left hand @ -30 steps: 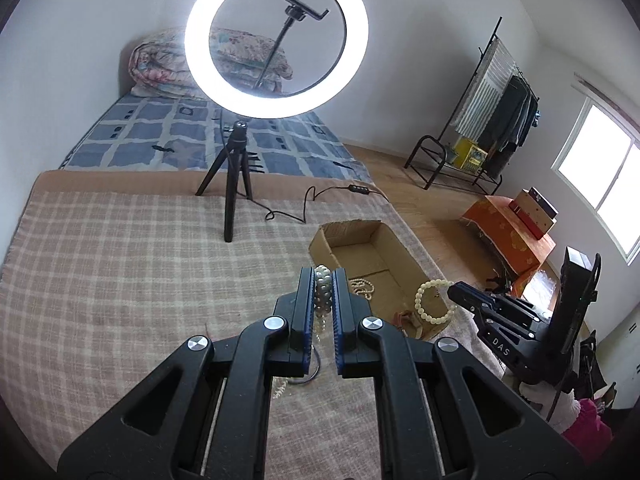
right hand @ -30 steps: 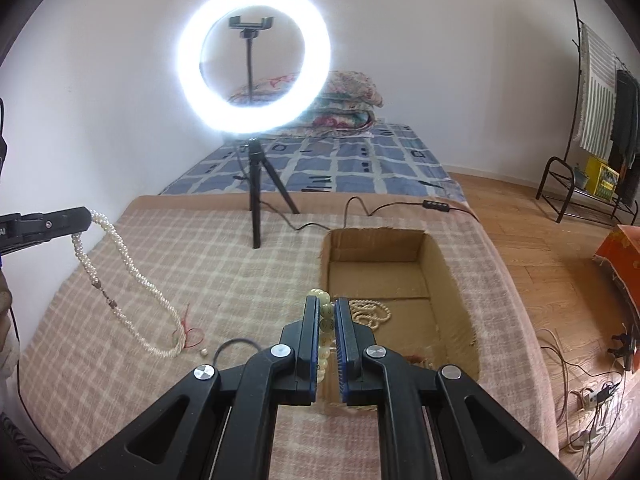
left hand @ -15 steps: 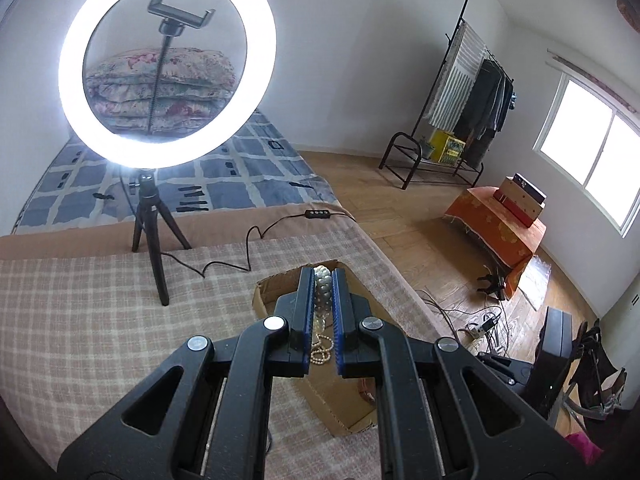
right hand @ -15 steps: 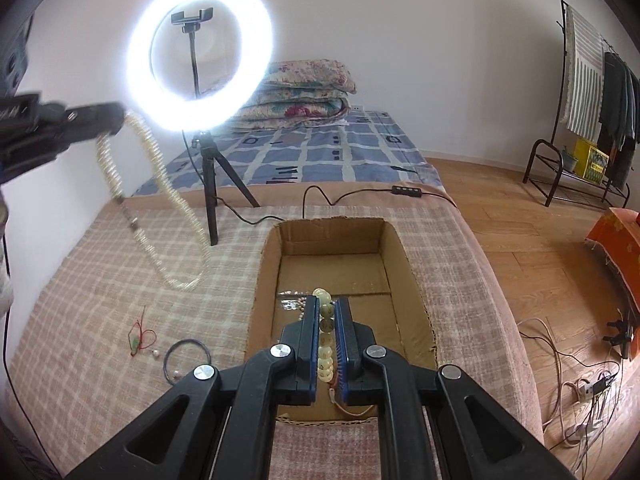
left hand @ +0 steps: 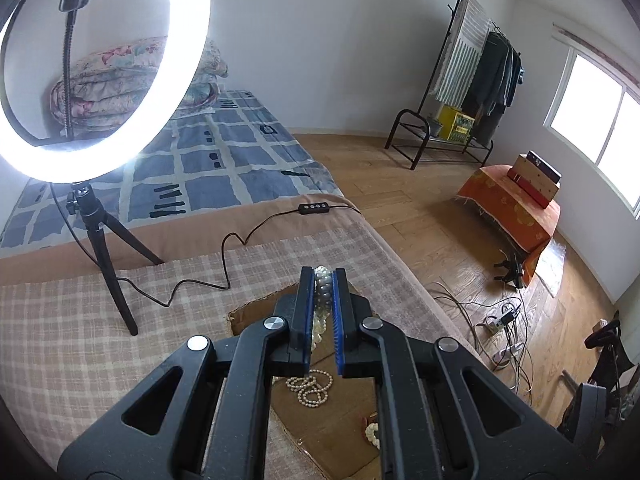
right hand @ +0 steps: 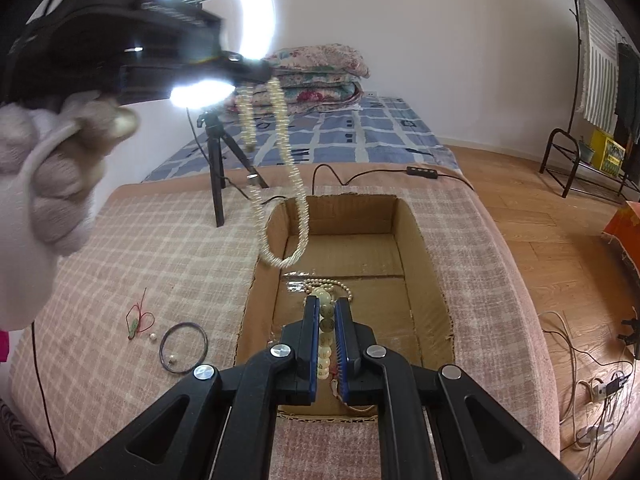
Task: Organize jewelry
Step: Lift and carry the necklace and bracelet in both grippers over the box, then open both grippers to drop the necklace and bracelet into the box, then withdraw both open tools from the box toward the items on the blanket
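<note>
I'm at the drop-off stage, as I read it: both claws carry jewelry above the cardboard box (right hand: 416,232) that sits in the middle of the right wrist frame on the checked blanket (right hand: 132,248).

My left gripper (left hand: 323,276) is clamped on a pearl necklace (right hand: 280,184), which hangs from it as a long loop in the upper left of the right wrist frame, its lowest part just over the box's near-left wall. My right gripper (right hand: 325,308) is closed on a pale bead bracelet (right hand: 325,320), low in centre frame, above the box floor where another pearl strand (left hand: 310,386) already lies.

Next, I judge, each strand needs lowering inside the walls before I let go; the swinging loop could catch the cardboard edge.

Both grippers tilt downward toward the box. A gloved hand (right hand: 52,184) holding the left tool shows at far left, blurred. A dark bangle (right hand: 183,347) and a red string piece (right hand: 138,318) lie on the blanket, lower left.
</note>
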`<state>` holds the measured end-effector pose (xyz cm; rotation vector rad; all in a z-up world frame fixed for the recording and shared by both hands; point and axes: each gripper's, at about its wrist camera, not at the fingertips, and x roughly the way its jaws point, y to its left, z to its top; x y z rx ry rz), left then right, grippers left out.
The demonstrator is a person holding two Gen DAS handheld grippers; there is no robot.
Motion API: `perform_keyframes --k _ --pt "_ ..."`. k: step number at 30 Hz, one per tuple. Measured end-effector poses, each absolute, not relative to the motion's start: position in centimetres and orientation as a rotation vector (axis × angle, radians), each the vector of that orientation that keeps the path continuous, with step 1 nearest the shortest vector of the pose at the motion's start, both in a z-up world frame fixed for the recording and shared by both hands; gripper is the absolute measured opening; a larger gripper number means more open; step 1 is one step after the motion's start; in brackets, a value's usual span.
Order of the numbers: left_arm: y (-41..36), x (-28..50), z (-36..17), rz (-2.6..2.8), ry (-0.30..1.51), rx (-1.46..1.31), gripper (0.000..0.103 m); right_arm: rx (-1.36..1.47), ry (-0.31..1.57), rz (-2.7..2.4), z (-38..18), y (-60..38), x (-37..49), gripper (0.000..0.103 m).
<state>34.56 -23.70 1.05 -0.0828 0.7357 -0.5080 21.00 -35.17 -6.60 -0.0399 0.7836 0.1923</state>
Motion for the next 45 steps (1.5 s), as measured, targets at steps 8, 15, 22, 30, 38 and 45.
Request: perform_keyframes --k 8,15,22,30,38,45 --pt "-25.9 36.5 -1.3 -0.52 0.788 -0.078 0.006 -0.025 0.804 0.233 -7.6 -34.8 21.3 0.005" --pt "-27.3 36.8 -1.9 -0.539 0.81 -0.051 0.006 -0.029 0.828 0.255 -8.5 -34.6 21.2 0.007" --pt "-27.3 36.4 -2.0 -0.549 0.815 -0.041 0.057 -0.036 0.817 0.256 -8.4 -34.9 20.8 0.054" --pt "-26.5 35.8 -1.8 -0.525 0.827 -0.026 0.074 -0.123 0.775 0.246 -8.0 -33.4 19.8 0.097" --pt "-22.9 34.3 -0.2 -0.467 0.794 0.005 0.08 -0.144 0.76 0.242 -7.5 -32.5 19.6 0.099" --pt "-18.4 32.5 0.9 -0.431 0.745 0.019 0.08 -0.134 0.758 0.257 -6.9 -31.4 19.3 0.099"
